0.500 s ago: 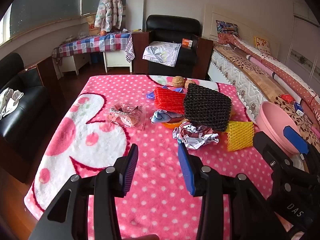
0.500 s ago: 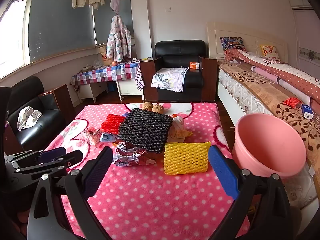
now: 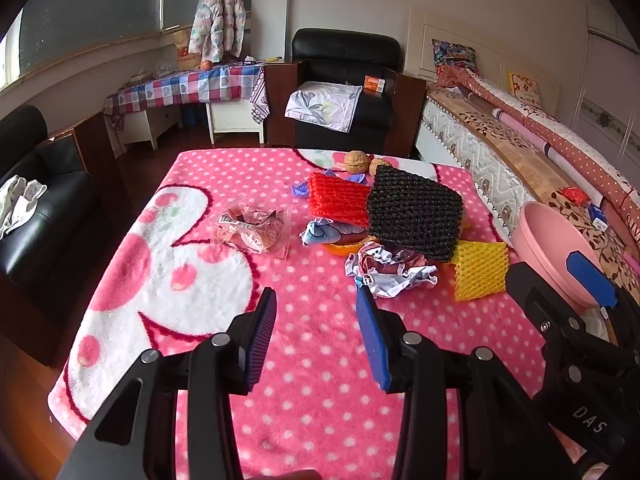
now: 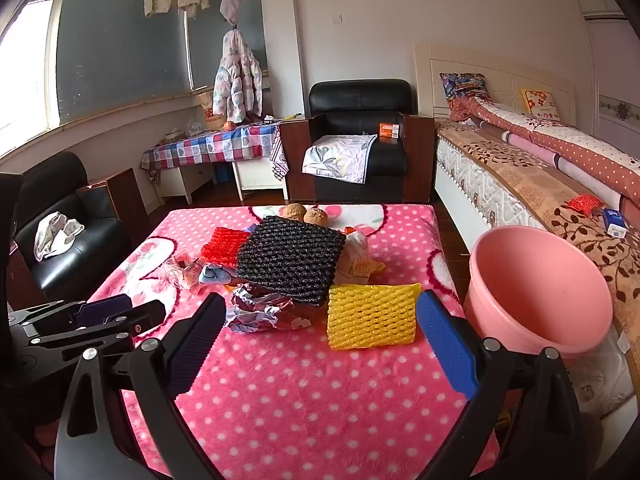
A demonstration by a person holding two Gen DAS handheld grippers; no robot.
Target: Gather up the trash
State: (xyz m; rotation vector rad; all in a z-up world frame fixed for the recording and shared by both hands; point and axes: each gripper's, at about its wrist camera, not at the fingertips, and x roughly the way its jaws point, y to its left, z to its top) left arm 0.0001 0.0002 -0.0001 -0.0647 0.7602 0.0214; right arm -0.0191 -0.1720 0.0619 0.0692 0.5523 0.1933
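Both claws hover empty above the near side of the desk [image 4: 280, 392], the right claw [image 4: 320, 344] spread wide and lined up with the yellow foam net [image 4: 370, 316], likely because that piece lies nearest the pink basin [image 4: 536, 292] waiting just off the desk's right edge. The left claw [image 3: 316, 332] is parted too, facing the crumpled wrapper [image 3: 390, 270]. The rest of the trash sits heaped mid-desk under the black foam net [image 4: 290, 260].

We see a table under a pink polka-dot blanket [image 4: 320, 400]; on it lie yellow foam netting [image 4: 372, 316], crumpled wrappers [image 4: 260, 312] (beside the netting), a clear plastic bag [image 3: 252, 228] and two walnuts [image 4: 305, 213].
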